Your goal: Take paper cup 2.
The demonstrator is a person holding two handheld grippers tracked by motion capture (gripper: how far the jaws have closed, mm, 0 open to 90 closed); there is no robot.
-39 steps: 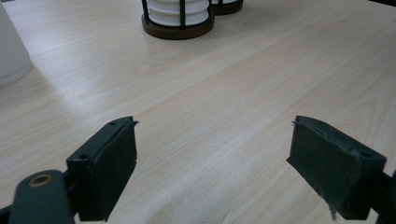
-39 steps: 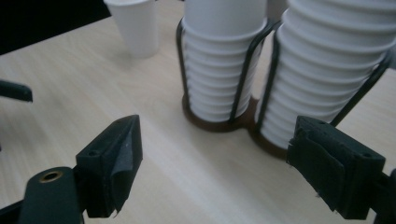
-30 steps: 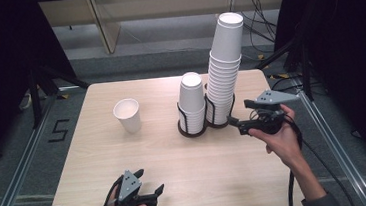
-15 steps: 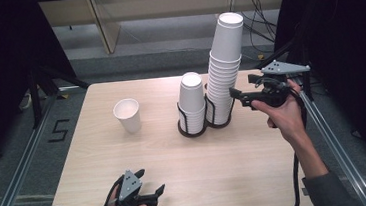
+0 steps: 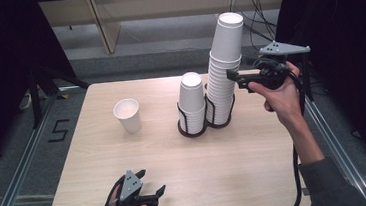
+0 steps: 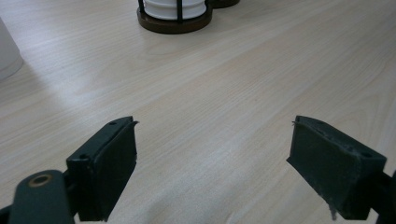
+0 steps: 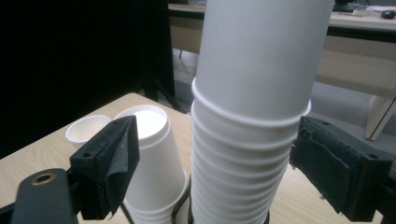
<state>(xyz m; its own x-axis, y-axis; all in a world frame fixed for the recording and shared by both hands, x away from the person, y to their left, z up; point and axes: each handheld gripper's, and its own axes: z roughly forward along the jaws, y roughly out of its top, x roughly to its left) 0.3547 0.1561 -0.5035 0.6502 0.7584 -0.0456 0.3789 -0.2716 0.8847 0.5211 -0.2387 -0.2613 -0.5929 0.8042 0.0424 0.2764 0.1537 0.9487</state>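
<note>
A tall stack of white paper cups [image 5: 226, 74] [image 7: 252, 116] stands in a black wire holder at the table's back right. Just left of it, a shorter stack [image 5: 192, 99] [image 7: 149, 163] sits in its own holder [image 6: 175, 21]. A single upright cup [image 5: 127, 115] [image 7: 86, 128] stands apart, further left. My right gripper [image 5: 232, 76] [image 7: 215, 158] is raised beside the tall stack, open, with one jaw on each side of the stack's upper part. My left gripper [image 5: 154, 193] [image 6: 212, 158] rests low near the table's front edge, open and with nothing between its jaws.
The light wooden table [image 5: 256, 157] has bare room across its middle and front. Dark floor and metal rails border both sides. A cable hangs from the right forearm [image 5: 302, 137] over the table's right edge.
The right gripper has risen from near the holders' base to the tall stack's upper part and closed in on it. The left gripper has stayed put.
</note>
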